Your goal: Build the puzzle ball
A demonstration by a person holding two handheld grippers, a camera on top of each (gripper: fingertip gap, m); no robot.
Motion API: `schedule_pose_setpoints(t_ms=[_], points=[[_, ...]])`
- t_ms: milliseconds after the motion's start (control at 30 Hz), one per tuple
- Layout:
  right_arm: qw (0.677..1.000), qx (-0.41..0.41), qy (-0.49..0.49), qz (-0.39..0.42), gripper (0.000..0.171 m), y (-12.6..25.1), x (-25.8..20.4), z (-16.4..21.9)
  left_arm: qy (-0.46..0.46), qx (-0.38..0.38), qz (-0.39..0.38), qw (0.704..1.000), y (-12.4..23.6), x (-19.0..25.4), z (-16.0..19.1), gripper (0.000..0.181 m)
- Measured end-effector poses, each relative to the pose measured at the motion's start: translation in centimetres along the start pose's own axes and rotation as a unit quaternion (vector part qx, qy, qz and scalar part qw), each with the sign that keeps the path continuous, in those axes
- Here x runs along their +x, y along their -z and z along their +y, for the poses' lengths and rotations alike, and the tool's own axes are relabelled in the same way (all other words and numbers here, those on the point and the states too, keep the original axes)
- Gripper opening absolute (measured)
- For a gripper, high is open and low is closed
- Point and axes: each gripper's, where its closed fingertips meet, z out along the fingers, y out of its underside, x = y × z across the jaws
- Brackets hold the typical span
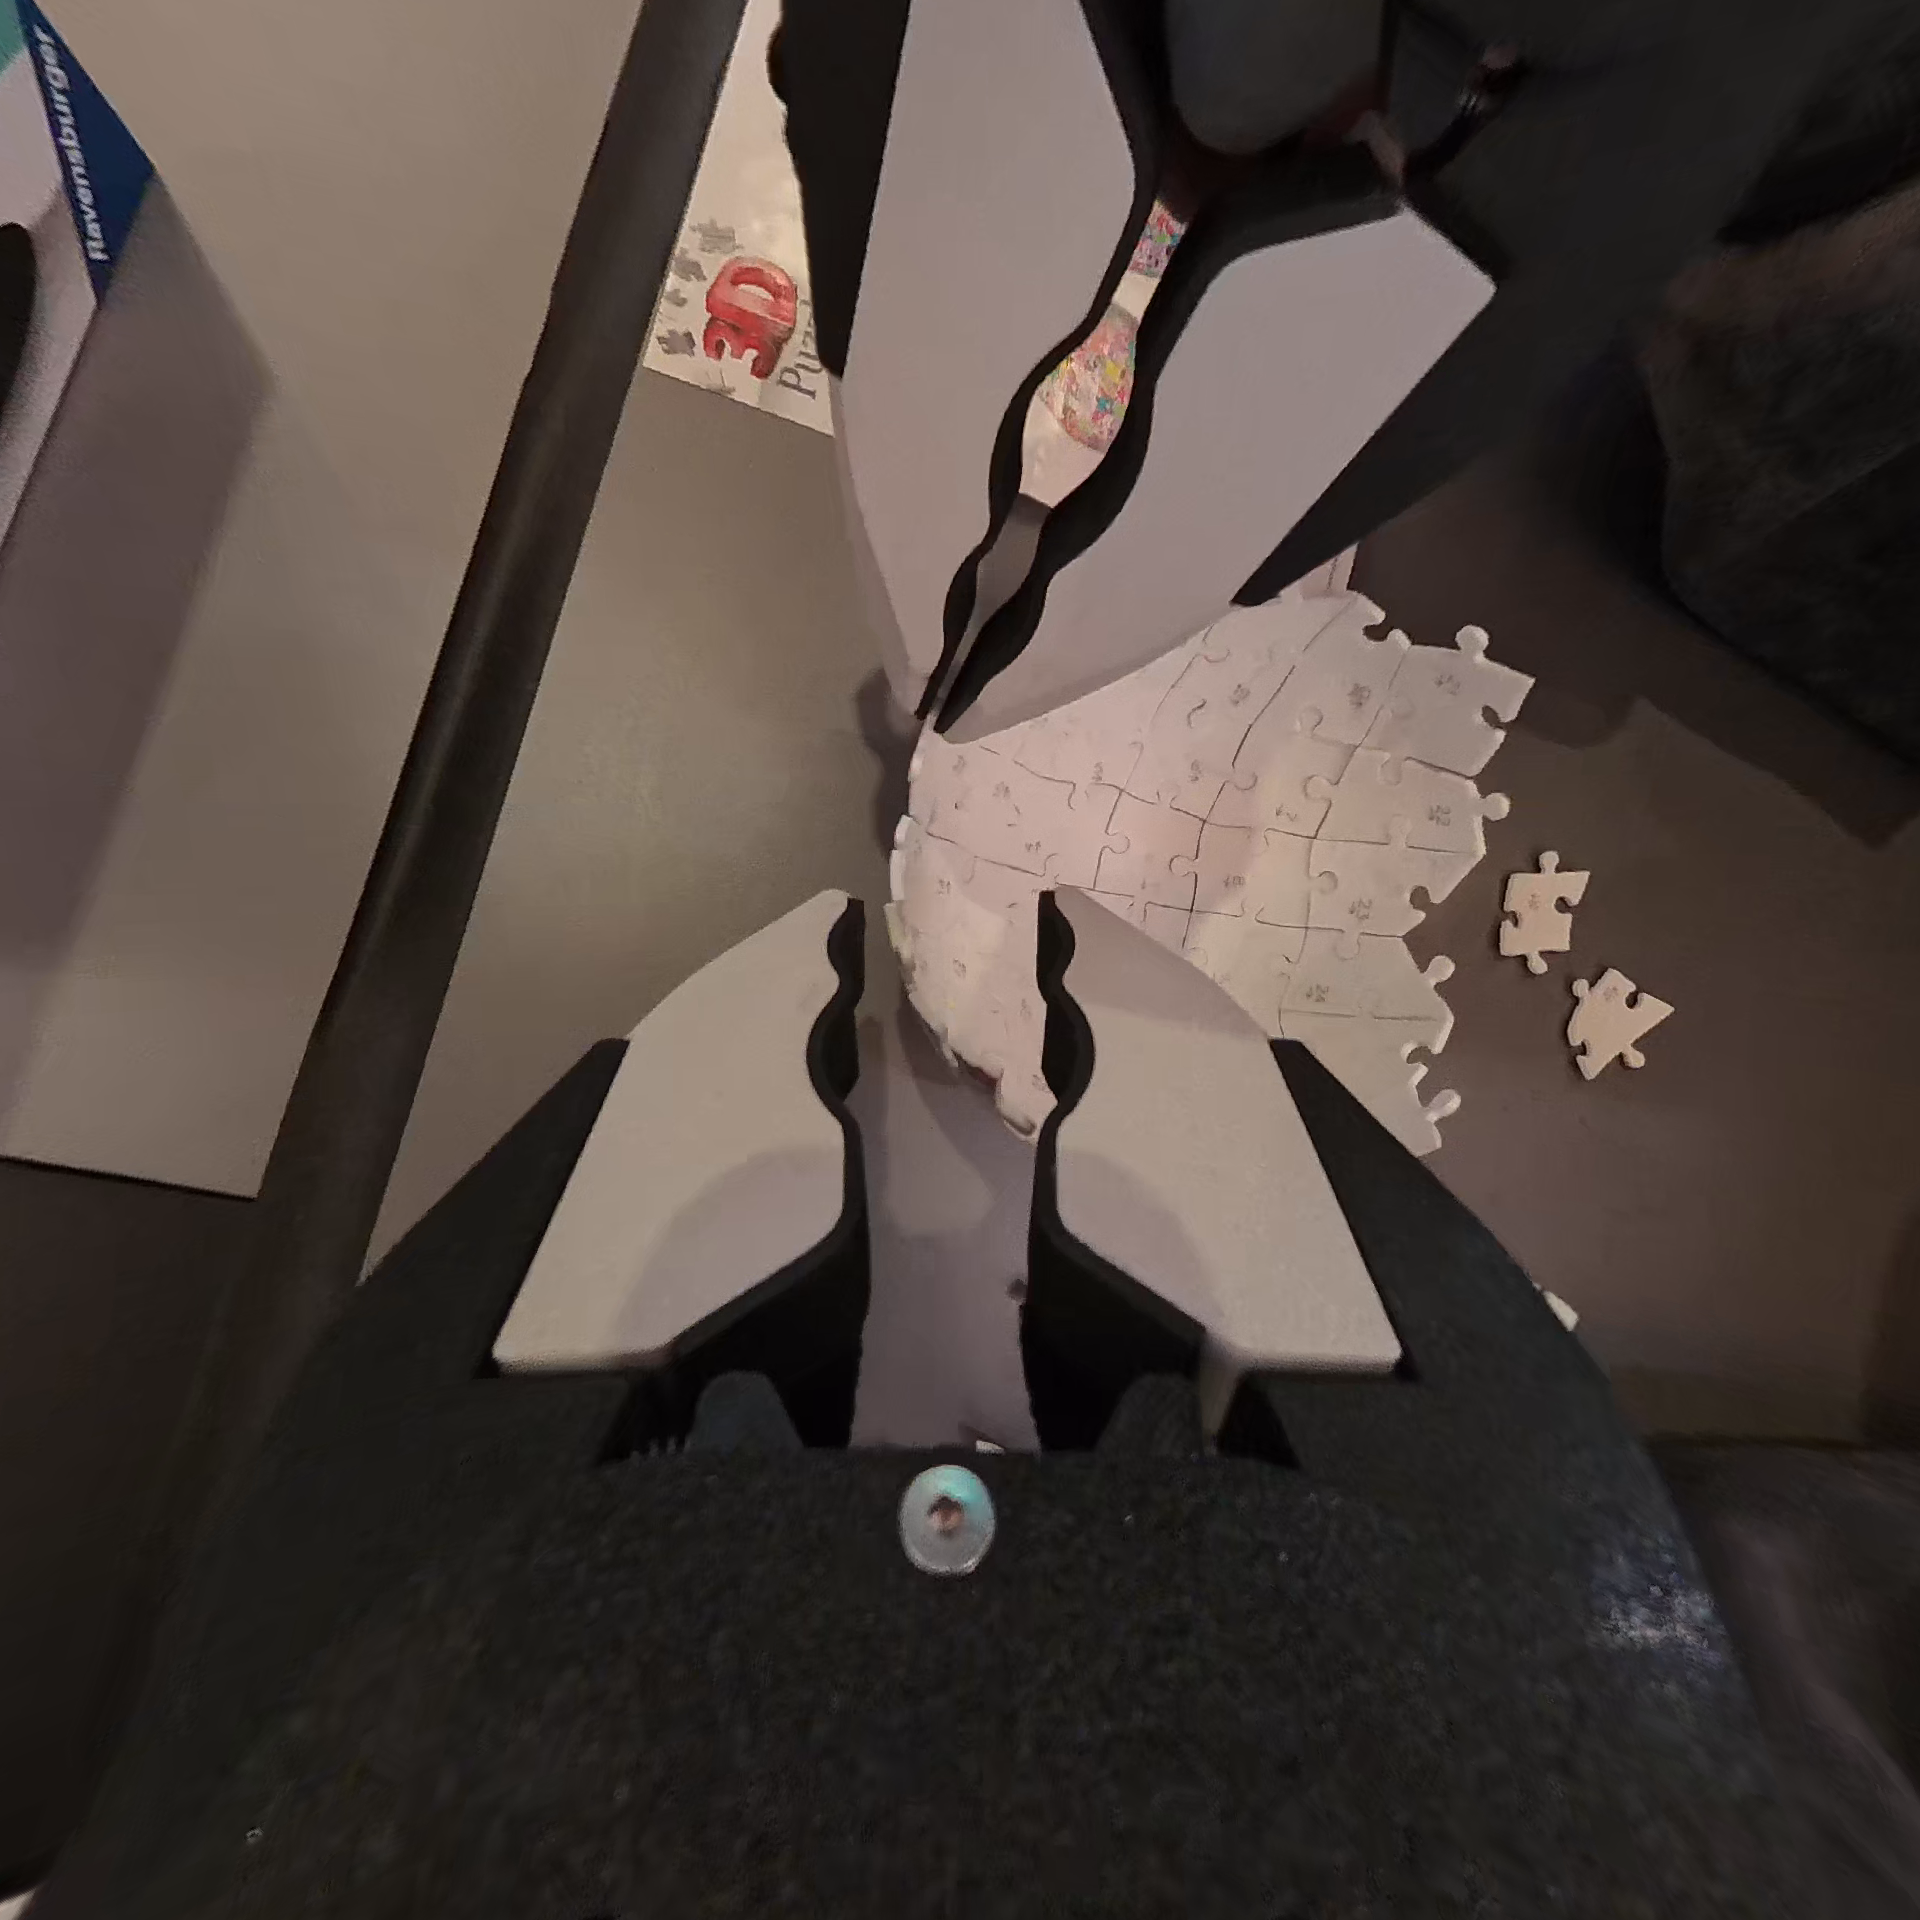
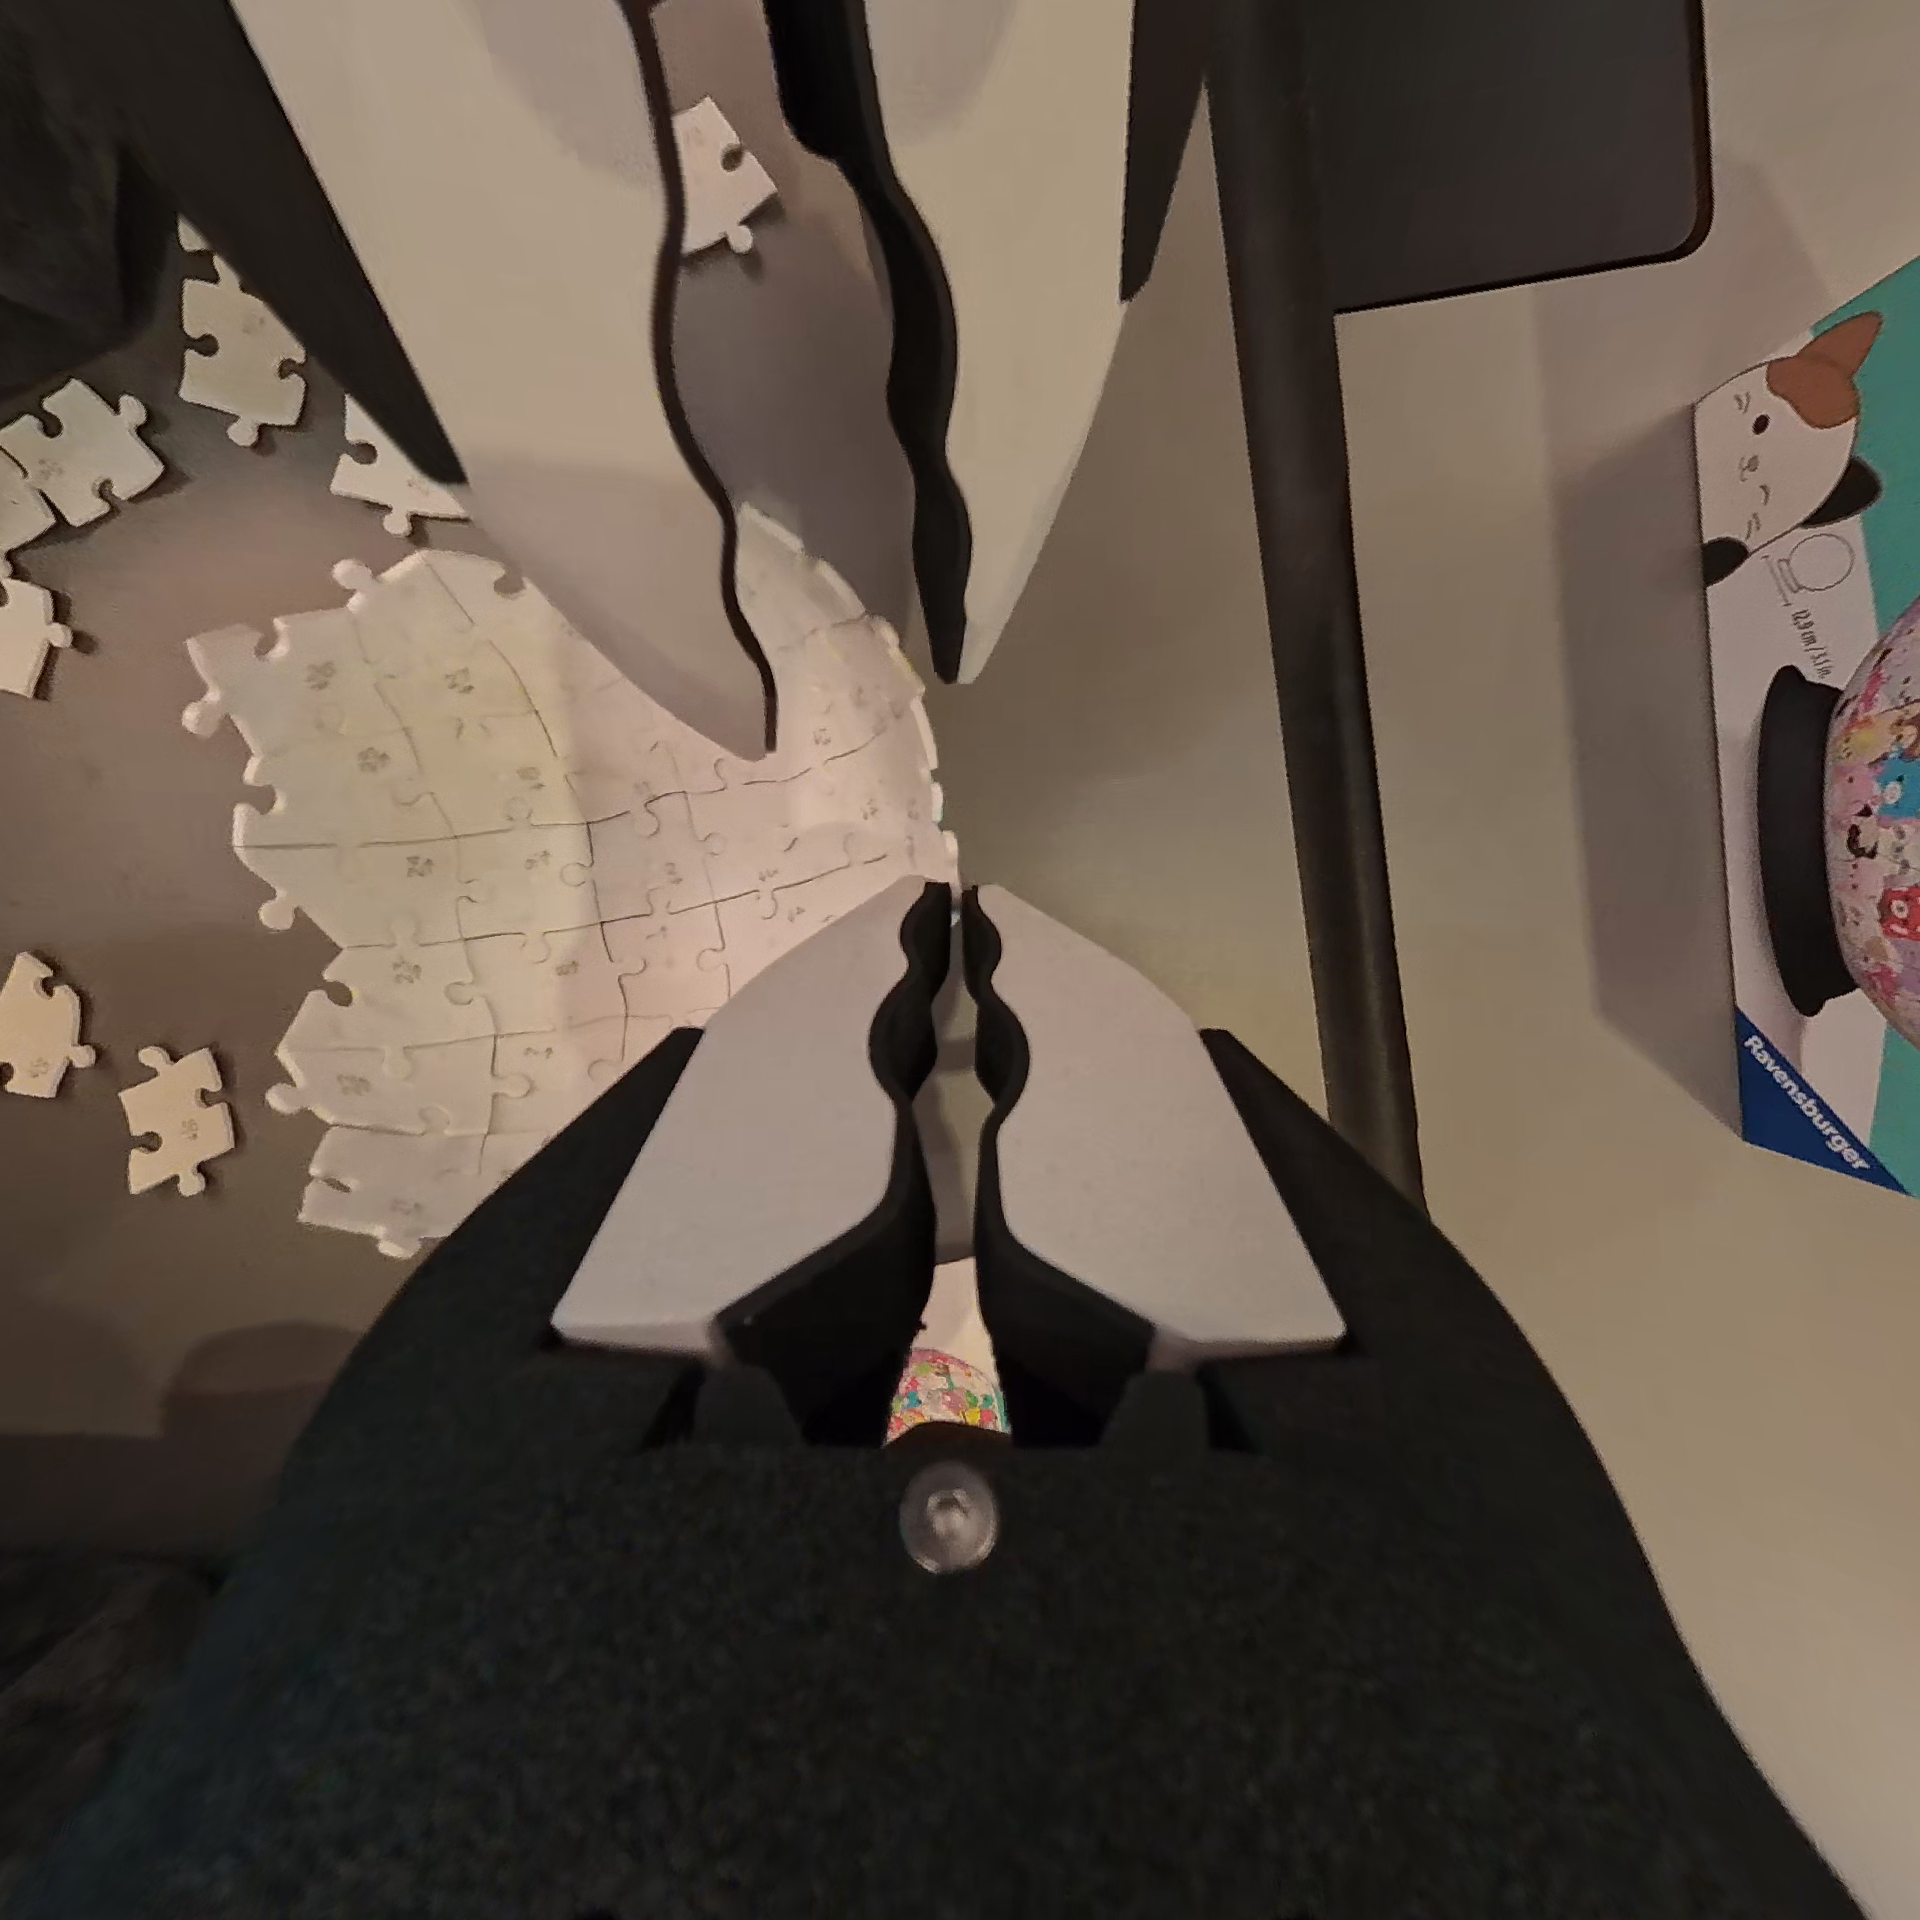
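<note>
The half-built puzzle ball (image 1: 1195, 831) lies white side up on the grey table (image 1: 644, 727). Left gripper (image 1: 951, 914) stands spread over its near rim; right gripper (image 2: 957, 902) is almost pressed together at the rim, pinching nothing visible. Loose pieces (image 1: 1543, 909) lie beside the ball's jagged edge

A dark grey tabletop (image 1: 665, 665) fills the scene under dim, warm light. A dark bar (image 1: 499, 644) slants across it on the left, running from near to far. Beyond the bar lies a paler, cream surface (image 2: 1538, 1455). Soft shadows fall over the tabletop.
</note>
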Motion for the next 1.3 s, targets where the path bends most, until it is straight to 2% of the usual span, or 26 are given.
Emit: schedule_pose_setpoints(t_ms=[233,433,700,967,1200,1300], points=[[1.0,0.007,-0.012,-0.011,0.002,0.0,0.3,0.2,-0.009,-0.03,0.021,0.999,-0.7,-0.4,0.0,0.024],[1.0,0.015,-0.022,-0.011,0.002,0.1,0.6,0.4,-0.021,-0.039,0.049,0.998,-1.1,-0.7,-1.6,0.017],[0.998,0.035,-0.038,-0.018,0.002,0.0,0.9,0.5,0.001,-0.085,0.09,0.992,-2.6,-0.6,-1.0,0.023],[0.998,0.041,-0.037,-0.012,0.002,0.1,1.1,0.5,-0.016,-0.087,0.043,0.995,-3.6,-1.6,-1.1,0.02],[0.998,0.046,-0.04,-0.014,0.002,0.1,1.2,0.7,-0.03,-0.085,0.021,0.996,-3.7,-2.0,-0.9,0.005],[0.998,0.046,-0.039,-0.014,0.002,0.1,1.2,0.7,-0.032,-0.084,0.022,0.996,-3.8,-2.0,-0.9,0.005]])
